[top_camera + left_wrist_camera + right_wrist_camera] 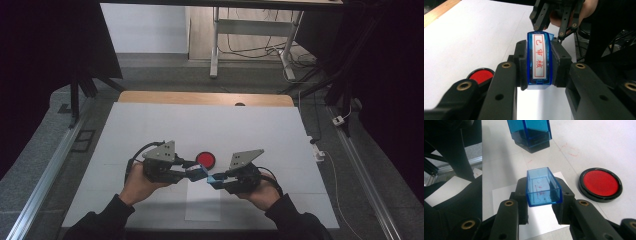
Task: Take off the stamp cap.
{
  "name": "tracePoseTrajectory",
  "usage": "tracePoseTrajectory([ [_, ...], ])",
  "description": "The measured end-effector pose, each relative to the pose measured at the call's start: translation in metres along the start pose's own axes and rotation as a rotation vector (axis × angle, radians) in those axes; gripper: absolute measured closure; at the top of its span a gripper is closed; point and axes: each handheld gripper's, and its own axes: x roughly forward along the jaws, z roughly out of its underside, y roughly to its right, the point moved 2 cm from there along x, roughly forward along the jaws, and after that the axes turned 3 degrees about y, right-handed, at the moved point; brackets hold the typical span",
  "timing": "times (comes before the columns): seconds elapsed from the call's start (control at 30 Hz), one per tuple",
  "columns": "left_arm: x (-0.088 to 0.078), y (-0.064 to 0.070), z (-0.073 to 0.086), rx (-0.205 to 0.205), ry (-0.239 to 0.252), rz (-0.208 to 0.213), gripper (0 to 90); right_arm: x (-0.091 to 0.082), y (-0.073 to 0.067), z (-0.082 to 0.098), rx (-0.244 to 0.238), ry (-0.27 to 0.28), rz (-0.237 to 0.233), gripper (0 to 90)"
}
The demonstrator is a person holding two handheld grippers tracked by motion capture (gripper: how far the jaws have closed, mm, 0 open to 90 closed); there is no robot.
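A white table (150, 130) fills the middle of the high view, with a wooden strip along its far edge and a sheet of white paper (202, 205) lying near the person's side. Two hands come in from the bottom, each with a gripper, and the grippers meet nose to nose just above the paper.

The left gripper (192, 173) pinches a blue rectangular stamp (539, 60) between its jaws; the stamp's face, a white strip with three red characters, is bare and turned toward the left gripper's camera. The right gripper (214, 180) pinches the stamp's clear blue cap (543, 186), an open box with faint red ink smears inside. Cap and stamp are apart, so uncapping appears done.

Just beyond the grippers sits a small round red ink pad (205, 159) in a black rim, its lid off. Red smudges (569, 150) mark the table near it.

What seems left: inking the stamp on the pad if needed, pressing it onto the paper, and refitting the cap.
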Motion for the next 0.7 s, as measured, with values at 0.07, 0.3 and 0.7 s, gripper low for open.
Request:
tracePoseTrajectory([
  [0.07,0.001,0.000,0.000,-0.005,-0.005,0.000,70.3,-0.002,-0.001,0.001,-0.009,0.001,0.022,69.1],
  [0.3,0.001,0.000,0.000,-0.005,-0.017,-0.039,70.3,-0.014,-0.005,0.007,-0.005,0.022,0.089,69.1],
  [0.7,0.002,-0.001,-0.001,-0.072,-0.039,-0.052,70.3,-0.044,-0.009,0.015,0.035,0.062,0.174,69.0],
])
